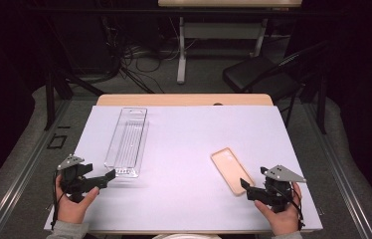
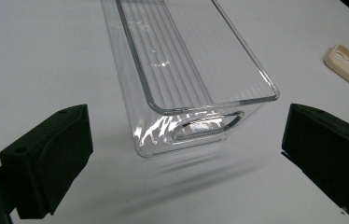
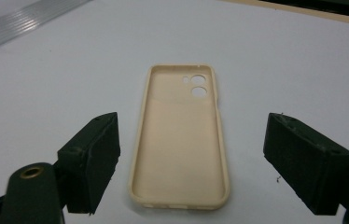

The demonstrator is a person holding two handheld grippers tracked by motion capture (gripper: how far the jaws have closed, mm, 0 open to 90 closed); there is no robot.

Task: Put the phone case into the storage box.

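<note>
High view: two things on the white table (image 1: 184, 149), a clear plastic bin (image 1: 127, 142) on the left half and a beige phone case (image 1: 232, 171) on the right half, well apart from each other. Left gripper (image 1: 110, 175) sits just beside the bin's near short end; right gripper (image 1: 244, 184) sits just beside the case's near end. So each hand has its own thing right in front, no crossing needed.

Left gripper view: jaws wide apart, nothing between the pads; the bin (image 2: 191, 70) is straight ahead w/ its long axis running away from the gripper, near end wall (the one w/ the handle slot) facing it.

Right gripper view: jaws also apart, nothing clamped. The case (image 3: 182, 140) lies open side up, camera holes at the far end, long axis running away from the gripper, its near end about level w/ the jaw tips, not touching either pad.

Judgement: the case is the nearer grab, right hand only needs a short push fwd and down to straddle its width.
</note>
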